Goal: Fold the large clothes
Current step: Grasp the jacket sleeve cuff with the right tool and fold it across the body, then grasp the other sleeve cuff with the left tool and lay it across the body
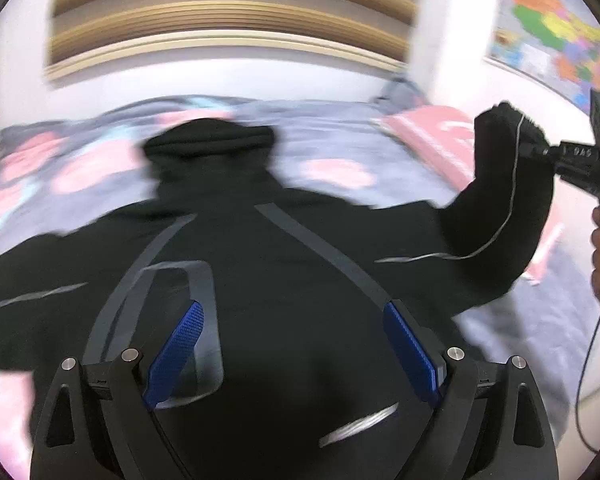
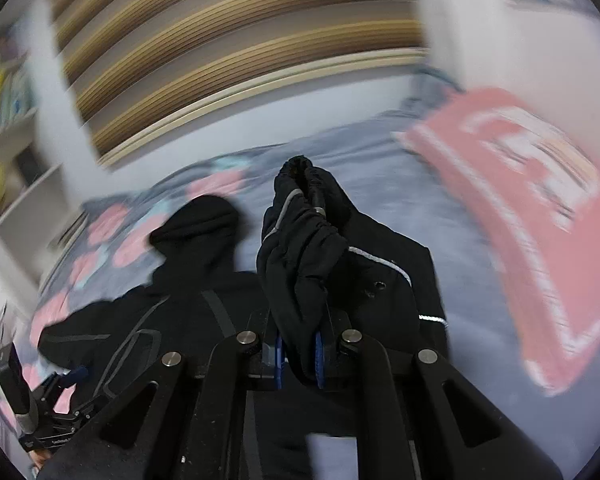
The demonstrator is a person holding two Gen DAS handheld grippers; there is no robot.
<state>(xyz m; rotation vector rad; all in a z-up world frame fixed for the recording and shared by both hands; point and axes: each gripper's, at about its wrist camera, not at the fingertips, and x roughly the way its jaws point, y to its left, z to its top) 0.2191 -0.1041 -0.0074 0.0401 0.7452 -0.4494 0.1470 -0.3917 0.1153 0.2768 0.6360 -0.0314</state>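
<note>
1. Left wrist view: black jacket [image 1: 268, 264] is lying spread across the bed [image 1: 340, 140], hood toward the far edge, blurred.
2. Left hand-held gripper [image 1: 296, 344] is hanging released over the jacket, blue pads apart.
3. Right hand-held gripper [image 2: 300, 354] is clenching the bunched sleeve cuff [image 2: 304, 240], raised above the bed.
4. Pink pillow [image 2: 520, 208] is lying near the bed's far right corner.

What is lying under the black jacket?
The black jacket is spread on a grey bedcover with pink patches, visible all around it. A pink pillow lies beside it, not under. Whatever sits directly beneath the jacket's body is covered.
</note>
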